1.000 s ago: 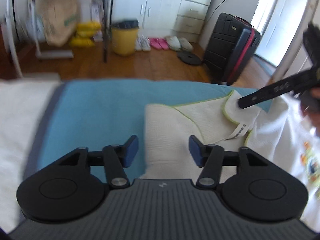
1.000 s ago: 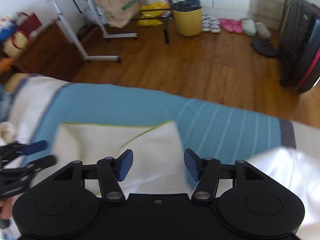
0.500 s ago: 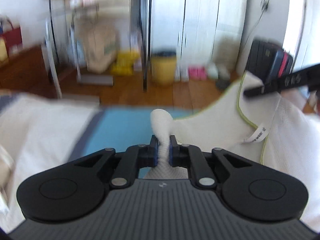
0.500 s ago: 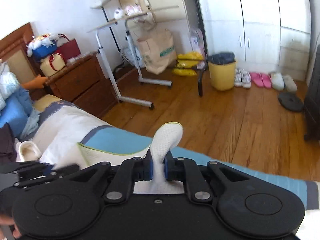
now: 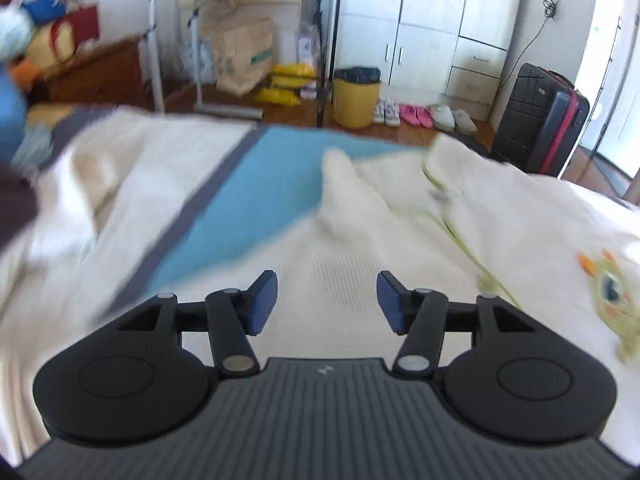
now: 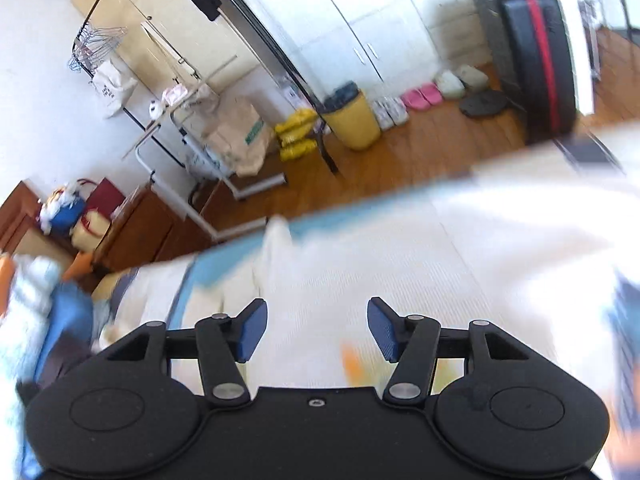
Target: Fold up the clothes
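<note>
A cream knit garment (image 5: 360, 240) with a thin green edge lies on the blue bedspread (image 5: 260, 184), one peak of cloth still standing up. Its folded part rests over a white shirt with an orange and green print (image 5: 608, 284). My left gripper (image 5: 326, 300) hovers above the cream cloth, jaws opening, nothing between the blue pads. In the right wrist view the same cream garment (image 6: 360, 272) spreads below my right gripper (image 6: 316, 330), whose jaws are also opening with nothing pinched. That view is tilted and blurred.
White bedding (image 5: 132, 160) covers the left of the bed. Beyond it are a wooden floor, a yellow bin (image 5: 356, 98), shoes, a black and red suitcase (image 5: 540, 120), a paper bag (image 5: 240, 52) under a rolling table, and white wardrobes.
Both grippers closed on corners of the cream garment, lifted and carried them across, then let go. Both now stand open above the folded cloth, and the right view has rolled.
</note>
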`<state>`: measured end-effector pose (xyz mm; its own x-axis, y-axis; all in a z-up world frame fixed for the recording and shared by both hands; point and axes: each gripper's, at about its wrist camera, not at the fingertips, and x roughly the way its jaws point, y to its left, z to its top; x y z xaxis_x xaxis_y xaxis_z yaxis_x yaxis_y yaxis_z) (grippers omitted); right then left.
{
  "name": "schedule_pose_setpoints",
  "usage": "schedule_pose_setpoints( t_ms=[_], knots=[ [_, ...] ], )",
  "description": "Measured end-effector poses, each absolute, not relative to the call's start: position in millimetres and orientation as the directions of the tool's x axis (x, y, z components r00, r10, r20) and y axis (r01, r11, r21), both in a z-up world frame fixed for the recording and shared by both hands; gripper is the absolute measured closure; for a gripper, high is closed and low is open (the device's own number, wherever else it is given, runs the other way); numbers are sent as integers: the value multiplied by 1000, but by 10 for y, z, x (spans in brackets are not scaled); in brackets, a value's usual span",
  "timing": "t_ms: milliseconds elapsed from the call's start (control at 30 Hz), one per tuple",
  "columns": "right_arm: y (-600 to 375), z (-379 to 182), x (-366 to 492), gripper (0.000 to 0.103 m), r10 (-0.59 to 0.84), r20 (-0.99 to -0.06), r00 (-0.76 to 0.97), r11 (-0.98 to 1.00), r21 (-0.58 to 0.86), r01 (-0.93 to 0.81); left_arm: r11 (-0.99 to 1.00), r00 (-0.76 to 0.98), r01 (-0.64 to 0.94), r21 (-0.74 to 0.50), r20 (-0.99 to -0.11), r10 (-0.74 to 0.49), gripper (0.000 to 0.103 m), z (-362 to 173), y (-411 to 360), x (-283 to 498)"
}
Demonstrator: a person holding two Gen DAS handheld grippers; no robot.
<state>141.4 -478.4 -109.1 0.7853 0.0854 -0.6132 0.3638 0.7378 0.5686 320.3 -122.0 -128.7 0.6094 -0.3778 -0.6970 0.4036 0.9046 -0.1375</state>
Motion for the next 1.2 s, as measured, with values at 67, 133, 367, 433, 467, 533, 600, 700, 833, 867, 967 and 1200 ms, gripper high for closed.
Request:
schedule_pose_setpoints(
  t_ms=[67, 133, 367, 433, 467, 533, 600, 700, 833, 867, 967, 1200],
  knots=[
    [-4626, -1173, 897, 41, 117, -627, 770, 713, 593, 375, 893, 557, 409, -189, -723, -409, 48, -1225, -1164, 2907],
    [-4393, -1281, 476, 41, 133, -641, 756, 706, 596, 382, 875, 501, 424, -233, -745, -441, 48, -1244, -1140, 2546],
    [-3732, -1531, -641, 40, 150, -660, 736, 692, 602, 398, 758, 318, 623, -191, -824, -469, 42, -1387, -1322, 1293],
    [-3689, -1605, -723, 40, 159, -681, 715, 683, 599, 419, 716, 321, 686, -129, -830, -457, 36, -1407, -1384, 921],
    [-3678, -1634, -726, 40, 169, -693, 701, 678, 598, 428, 706, 310, 697, -122, -837, -451, 35, -1436, -1386, 797],
    [-3609, -1658, -766, 40, 206, -695, 689, 664, 616, 423, 690, 278, 711, -133, -849, -450, 35, -1495, -1365, 586],
    [-3539, -1656, -775, 40, 254, -685, 683, 651, 643, 403, 675, 261, 724, -144, -849, -460, 35, -1510, -1328, 391],
    [-3409, -1652, -806, 40, 285, -687, 669, 654, 650, 388, 609, 255, 772, -182, -788, -560, 36, -1365, -1245, 163],
    [-3317, -1691, -890, 40, 338, -667, 664, 632, 684, 364, 465, 261, 871, -160, -651, -713, 38, -1055, -1305, -88],
    [-3323, -1683, -919, 41, 342, -654, 674, 619, 697, 362, 442, 257, 888, -128, -658, -708, 37, -1043, -1337, -135],
    [-3384, -1661, -1020, 41, 329, -629, 704, 579, 723, 375, 403, 194, 905, -136, -712, -675, 39, -1121, -1377, -184],
    [-3199, -1401, -1096, 65, 72, -725, 685, 782, 467, 412, 291, 27, 940, -179, -811, -584, 35, -1480, -1506, -320]
  ],
)
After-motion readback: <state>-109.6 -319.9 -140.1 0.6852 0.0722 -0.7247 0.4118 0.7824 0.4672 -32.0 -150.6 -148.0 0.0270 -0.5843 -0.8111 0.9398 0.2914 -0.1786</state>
